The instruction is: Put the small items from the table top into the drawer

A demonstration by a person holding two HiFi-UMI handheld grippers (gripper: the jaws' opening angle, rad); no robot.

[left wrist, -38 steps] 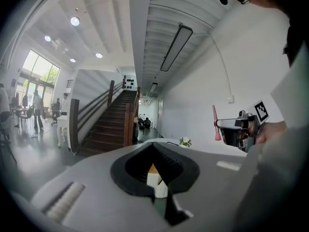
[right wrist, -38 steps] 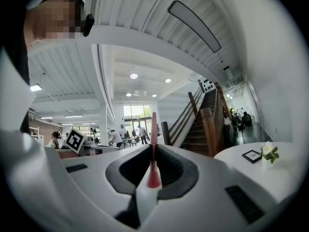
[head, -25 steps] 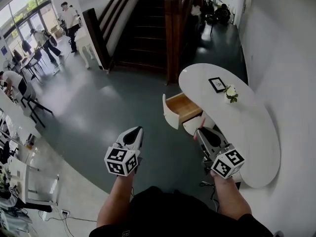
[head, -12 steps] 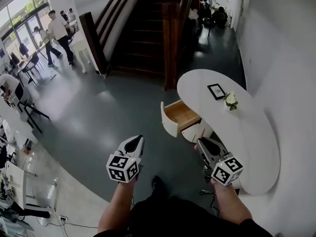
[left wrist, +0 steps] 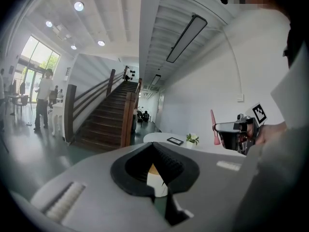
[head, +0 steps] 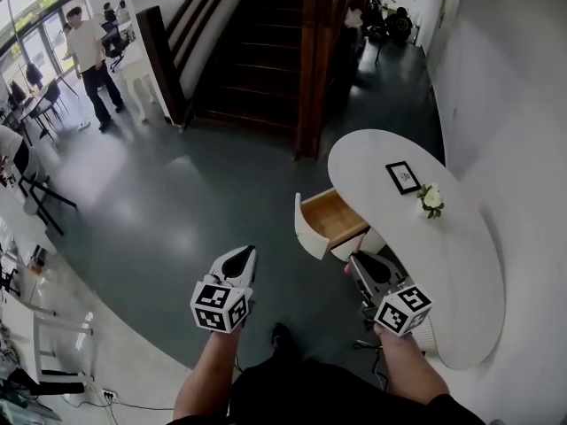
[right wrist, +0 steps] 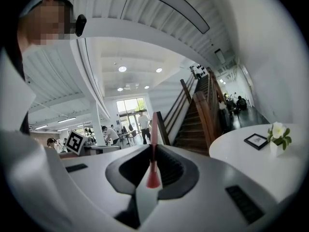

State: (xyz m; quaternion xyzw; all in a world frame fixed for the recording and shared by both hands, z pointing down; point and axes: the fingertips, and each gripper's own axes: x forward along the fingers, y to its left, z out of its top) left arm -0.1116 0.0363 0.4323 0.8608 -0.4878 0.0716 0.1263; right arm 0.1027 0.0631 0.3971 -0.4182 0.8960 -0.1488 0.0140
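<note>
A white oval table (head: pixel 465 264) stands to my right with its wooden drawer (head: pixel 330 216) pulled open toward the floor. On top are a small black picture frame (head: pixel 403 177) and a little potted white flower (head: pixel 431 199). My right gripper (head: pixel 354 260) hovers just short of the drawer, shut on a thin red stick (right wrist: pixel 153 151) that points out past its jaws. My left gripper (head: pixel 245 253) is over the dark floor left of the drawer, shut with nothing in it. In the right gripper view, the frame (right wrist: pixel 256 140) and flower (right wrist: pixel 277 132) lie to the right.
A dark wooden staircase (head: pixel 257 51) rises behind the table. A person (head: pixel 89 56) stands at the far left near chairs and tables (head: pixel 35 184). A white wall (head: pixel 523 104) runs along the right. A cable (head: pixel 368 345) lies on the floor by the table's base.
The view has shifted, so the table and drawer sit slightly lower and further right. The person at the upper left has walked closer. Both grippers keep their hold and spacing.
</note>
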